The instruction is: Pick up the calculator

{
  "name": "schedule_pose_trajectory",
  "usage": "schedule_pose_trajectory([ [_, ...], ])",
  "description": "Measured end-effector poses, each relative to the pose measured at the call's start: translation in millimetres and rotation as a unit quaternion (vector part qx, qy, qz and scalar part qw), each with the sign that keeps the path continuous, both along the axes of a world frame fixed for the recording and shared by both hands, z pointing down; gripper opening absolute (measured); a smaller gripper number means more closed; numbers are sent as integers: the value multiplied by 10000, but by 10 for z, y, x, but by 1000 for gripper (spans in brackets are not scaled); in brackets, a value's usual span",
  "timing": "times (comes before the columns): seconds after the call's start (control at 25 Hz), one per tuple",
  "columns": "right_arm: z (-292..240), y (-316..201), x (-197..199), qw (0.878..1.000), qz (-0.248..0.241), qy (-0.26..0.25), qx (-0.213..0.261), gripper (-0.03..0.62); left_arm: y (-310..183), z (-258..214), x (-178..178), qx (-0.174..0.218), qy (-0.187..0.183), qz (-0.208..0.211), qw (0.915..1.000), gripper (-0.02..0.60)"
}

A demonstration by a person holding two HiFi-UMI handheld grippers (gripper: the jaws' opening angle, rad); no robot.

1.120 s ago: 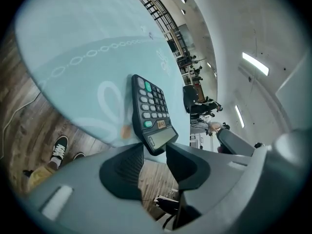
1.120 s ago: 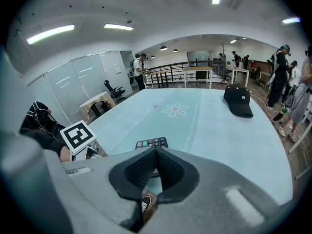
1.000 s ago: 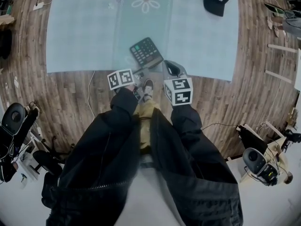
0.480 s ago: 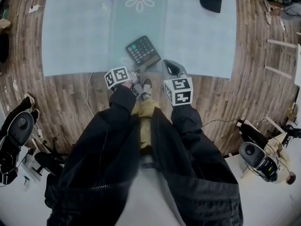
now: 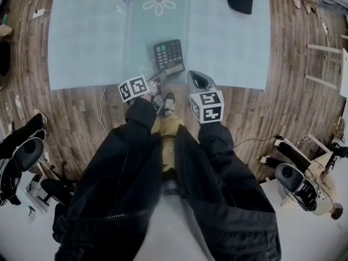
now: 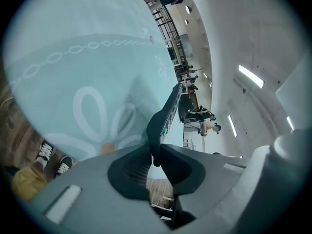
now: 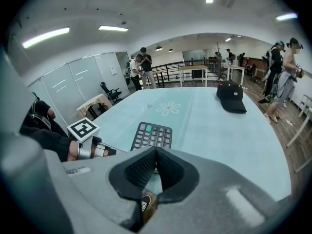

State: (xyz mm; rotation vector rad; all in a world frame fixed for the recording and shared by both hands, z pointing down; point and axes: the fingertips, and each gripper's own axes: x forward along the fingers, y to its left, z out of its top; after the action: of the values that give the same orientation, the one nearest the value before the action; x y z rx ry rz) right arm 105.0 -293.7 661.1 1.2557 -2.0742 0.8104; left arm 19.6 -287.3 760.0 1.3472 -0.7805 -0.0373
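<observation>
Our left gripper [image 5: 156,79] has just been closing and pinches the calculator [image 5: 168,56] by its near edge, above the mat [image 5: 87,37]. Our right gripper [image 5: 199,81] stays pressed together, empty. We lift slowly, keeping the grip firm.

— Head view?
— High up, facing steeply down onto the pale mat [image 5: 87,37]
— The gripper views?
— Low over that mat, looking along it; both share the calculator [image 7: 152,135] with the head view, the left very near
</observation>
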Motion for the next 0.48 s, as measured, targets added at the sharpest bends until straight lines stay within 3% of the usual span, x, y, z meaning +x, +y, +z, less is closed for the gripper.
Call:
schedule_pose_trajectory([
  [0.28,-46,66,38,10000,60,5,36,2,-57,-167,3,579,-369,386,9969,52],
  [0.48,-200,141,16,9996,123,62,248,2,-127,-427,-113,989,-375,287,9940,52],
])
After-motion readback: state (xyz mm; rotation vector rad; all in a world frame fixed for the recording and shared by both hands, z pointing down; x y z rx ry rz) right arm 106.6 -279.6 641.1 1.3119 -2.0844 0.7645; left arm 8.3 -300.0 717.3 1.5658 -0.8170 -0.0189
